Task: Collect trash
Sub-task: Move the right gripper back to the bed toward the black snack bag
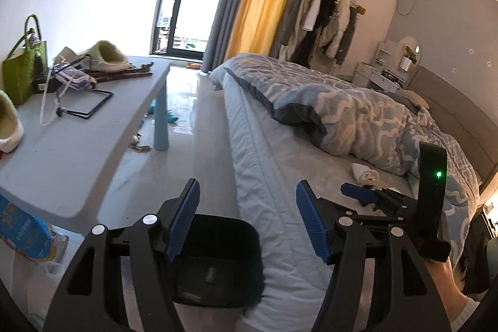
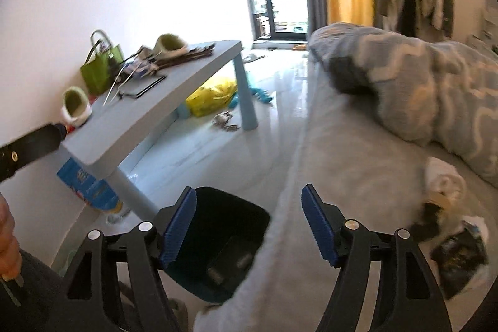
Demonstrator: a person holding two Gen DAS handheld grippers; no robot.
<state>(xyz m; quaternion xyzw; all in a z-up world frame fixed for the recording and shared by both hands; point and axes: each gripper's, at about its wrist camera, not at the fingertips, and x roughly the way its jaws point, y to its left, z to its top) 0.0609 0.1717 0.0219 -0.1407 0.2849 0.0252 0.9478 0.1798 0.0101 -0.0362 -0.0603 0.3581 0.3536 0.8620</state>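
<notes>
We see the bed (image 1: 280, 151) filling the right side, its mattress bare near us and a blue patterned quilt (image 1: 358, 114) heaped farther back. On the left stands the grey bench (image 1: 77, 151) with light blue legs, carrying a green bag (image 1: 25, 67), two green slippers, one far (image 1: 109, 55) and one near (image 2: 76, 106), and a black wire stand (image 1: 90, 105). Under it lie a yellow bag (image 2: 214, 97) and a blue box (image 2: 90, 189). Between bench and bed, on the floor near us, sits the dark bin (image 1: 214, 257), touching the mattress edge; small items lie on its bottom.

Our left tongs (image 1: 247, 220) stand wide above the bin with nothing between the pads. Our right tongs (image 2: 249, 223) stand wide too, empty, over the bin and the bed's edge.

The trash lies on the mattress to the right, near us: a white wad (image 2: 445, 179), a dark scrap (image 2: 431, 220) just beside it, and a black wrapper (image 2: 460, 254) nearest.
</notes>
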